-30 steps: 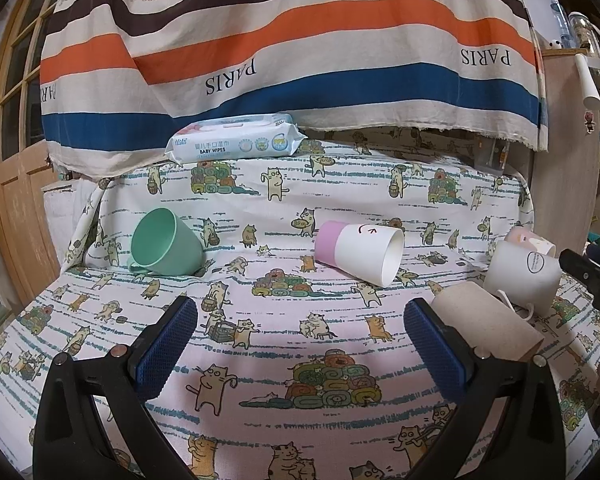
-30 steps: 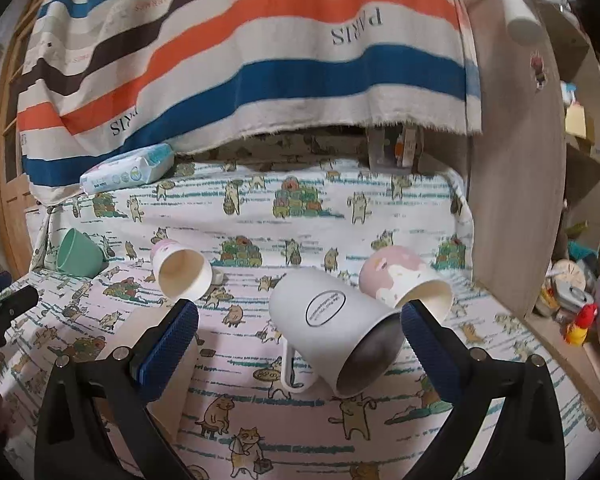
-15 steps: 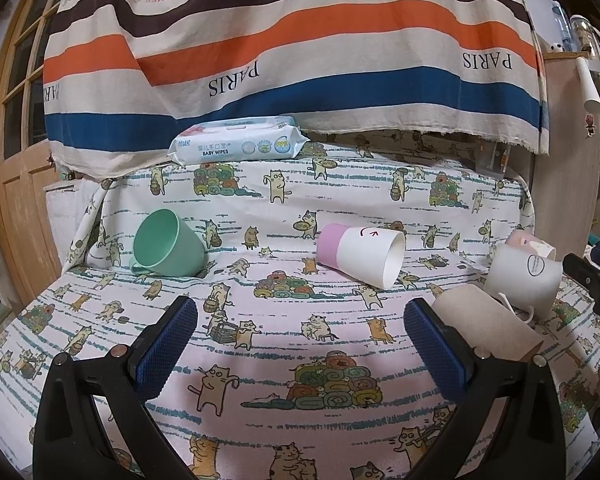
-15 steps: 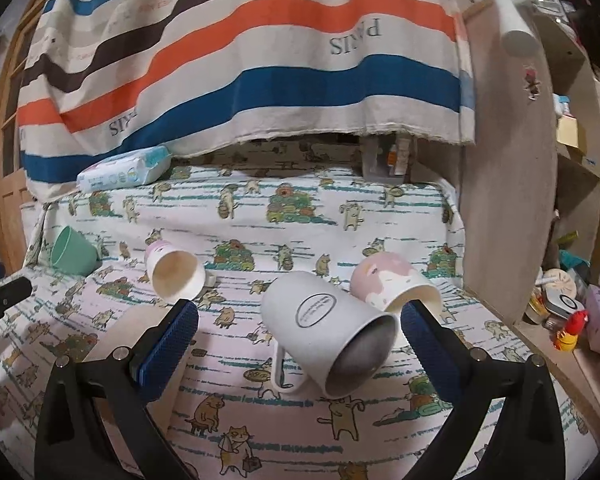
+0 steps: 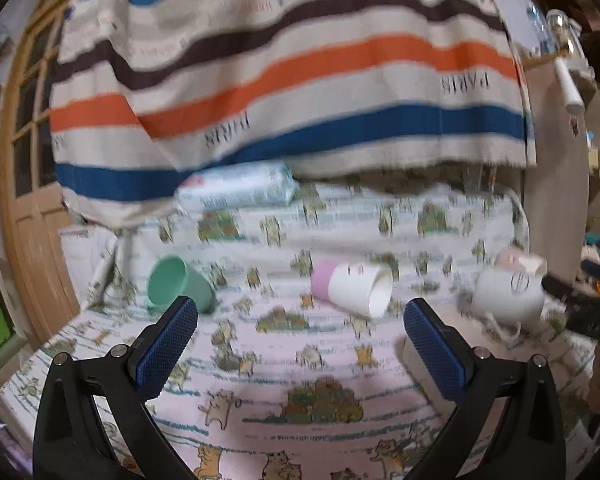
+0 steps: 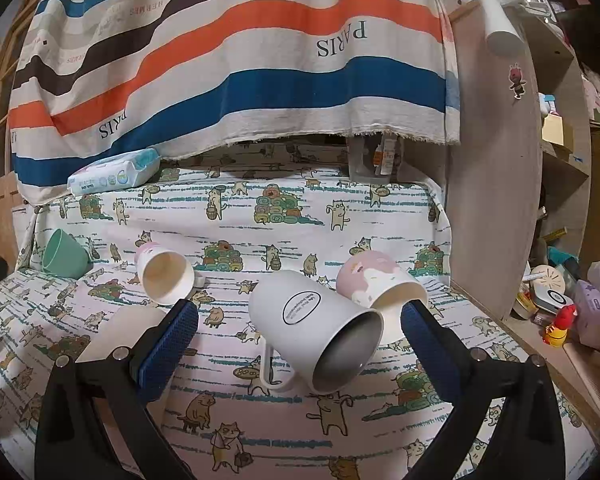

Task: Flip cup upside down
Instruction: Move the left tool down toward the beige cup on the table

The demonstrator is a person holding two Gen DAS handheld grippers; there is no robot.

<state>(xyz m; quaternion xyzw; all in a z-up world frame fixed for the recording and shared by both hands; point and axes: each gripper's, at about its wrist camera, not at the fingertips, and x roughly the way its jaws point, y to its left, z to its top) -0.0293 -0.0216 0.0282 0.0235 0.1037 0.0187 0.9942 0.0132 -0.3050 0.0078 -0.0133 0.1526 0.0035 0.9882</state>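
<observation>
Far to the left of the right gripper (image 6: pixel 299 334) lies the green cup (image 6: pixel 65 255), on its side with its mouth turned up and away, near the left edge of the cloth (image 6: pixel 260 432). The left gripper (image 5: pixel 300 344) hangs over that half of the bed, jaws wide apart and holding nothing; its picture is smeared, so fine detail there cannot be told.

Just beyond the right gripper's left finger lies the pink-based cup (image 6: pixel 165 277), tipped over with its mouth facing the camera. A pale flat sheet (image 6: pixel 120 330) rests on the cloth beside that finger.

Between the right gripper's spread, empty fingers lies the white mug (image 6: pixel 316 330), on its side, mouth toward the camera and handle flat against the cloth. It is likely the cup to flip, since the jaws already frame it. Lying so, its body offers two free sides to pinch; the handle underneath keeps it from rolling.

Touching or nearly touching the mug's right side is the pink cat cup (image 6: pixel 380 286), also tipped, close by the right finger. That side is the tight one: the right finger has little room to slide in.

Farther right the cloth ends at a wooden panel (image 6: pixel 496 200) and a drop to a cluttered shelf (image 6: pixel 560 312). Open cloth lies nearer the camera, the better place to set the mug down.
</observation>
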